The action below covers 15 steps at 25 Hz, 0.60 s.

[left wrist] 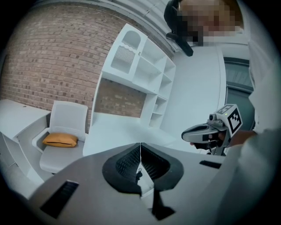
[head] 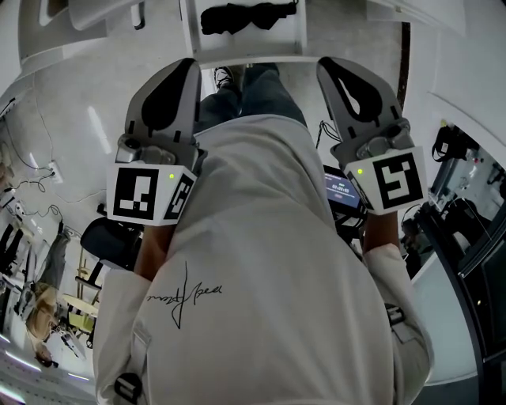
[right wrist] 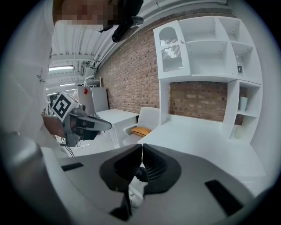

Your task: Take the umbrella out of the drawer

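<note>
A black folded umbrella [head: 249,17] lies in an open white drawer [head: 245,49] at the top of the head view, beyond the person's legs. Both grippers are held up in front of the chest, short of the drawer and apart from the umbrella. On the left, my left gripper [head: 190,65] points toward the drawer; its jaws meet in a thin line [left wrist: 140,151] with nothing held. My right gripper [head: 324,65] mirrors it, and its jaws are likewise shut and empty [right wrist: 142,151]. Each gripper shows in the other's view, the right gripper [left wrist: 206,132] and the left gripper [right wrist: 88,125].
A white desk [right wrist: 197,136] with a white shelving unit [right wrist: 206,52] stands against a brick wall ahead. Left of the desk is a white chair [left wrist: 66,127] with a yellow cushion [left wrist: 60,139]. Cables and equipment crowd the floor to both sides.
</note>
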Tool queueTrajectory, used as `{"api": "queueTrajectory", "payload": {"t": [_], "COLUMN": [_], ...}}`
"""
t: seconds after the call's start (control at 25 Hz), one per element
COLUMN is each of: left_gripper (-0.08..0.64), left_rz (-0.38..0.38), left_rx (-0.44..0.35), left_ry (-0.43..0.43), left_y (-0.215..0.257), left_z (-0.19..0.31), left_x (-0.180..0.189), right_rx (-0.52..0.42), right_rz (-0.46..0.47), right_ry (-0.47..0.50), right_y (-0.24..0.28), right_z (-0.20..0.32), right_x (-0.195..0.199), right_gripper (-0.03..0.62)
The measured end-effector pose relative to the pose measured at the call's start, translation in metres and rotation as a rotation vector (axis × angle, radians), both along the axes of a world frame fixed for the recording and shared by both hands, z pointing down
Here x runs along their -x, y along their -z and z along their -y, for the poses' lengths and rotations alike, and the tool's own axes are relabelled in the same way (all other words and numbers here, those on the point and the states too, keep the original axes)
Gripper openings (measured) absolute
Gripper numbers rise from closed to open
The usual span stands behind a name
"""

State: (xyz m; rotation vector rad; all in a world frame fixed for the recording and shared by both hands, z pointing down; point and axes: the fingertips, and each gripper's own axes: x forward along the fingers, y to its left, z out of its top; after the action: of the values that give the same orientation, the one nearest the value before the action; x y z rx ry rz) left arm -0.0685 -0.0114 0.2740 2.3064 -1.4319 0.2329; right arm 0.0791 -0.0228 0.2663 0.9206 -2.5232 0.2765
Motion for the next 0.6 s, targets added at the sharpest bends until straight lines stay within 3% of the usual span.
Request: {"api": "queueTrajectory", "payload": {"t": [0.24,0.6], "left_gripper": [0.017,0.017], "left_rz": [0.005,0.041], "left_rx": [-0.006,0.048], "left_ry": [0.006,0.051], "left_y": [-0.002,-0.017], "left_z": [0.017,0.031], "left_x": [-0.002,0.007], "right_rx": [0.051,0.099], "right_rz": [0.007,-0.004], "right_ry": [0.036,0.146], "right_y": [-0.015,-0.041], "right_z": [0.015,0.034], "right_x": [0.006,0.025], "right_gripper": [0.026,0.026]}}
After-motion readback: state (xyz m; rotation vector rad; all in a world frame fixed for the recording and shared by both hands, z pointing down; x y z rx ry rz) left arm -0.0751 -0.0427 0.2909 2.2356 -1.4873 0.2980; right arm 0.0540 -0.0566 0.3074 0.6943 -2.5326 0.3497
